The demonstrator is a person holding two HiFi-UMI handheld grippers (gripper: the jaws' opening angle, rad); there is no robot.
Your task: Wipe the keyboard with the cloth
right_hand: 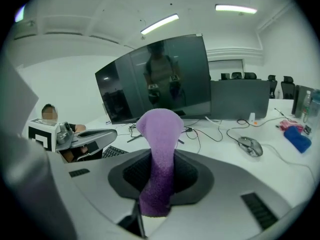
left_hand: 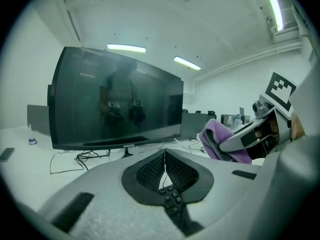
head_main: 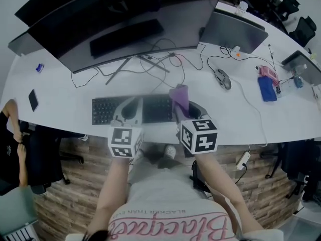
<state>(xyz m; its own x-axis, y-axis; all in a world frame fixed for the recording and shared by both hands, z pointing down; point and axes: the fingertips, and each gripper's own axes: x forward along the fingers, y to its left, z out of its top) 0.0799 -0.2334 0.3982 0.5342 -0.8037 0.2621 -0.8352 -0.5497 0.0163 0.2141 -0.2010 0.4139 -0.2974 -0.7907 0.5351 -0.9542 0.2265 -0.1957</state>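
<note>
Big curved black monitor is sitting at the back of the long white desk, with tangled black cables trailing underneath. A grey computer mouse is lying off right, and a flat black phone is resting far left.

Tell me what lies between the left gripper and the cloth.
In the head view, a stretch of the black keyboard lies between the left gripper and the purple cloth clamped in the right gripper; nothing else shows there.
</note>
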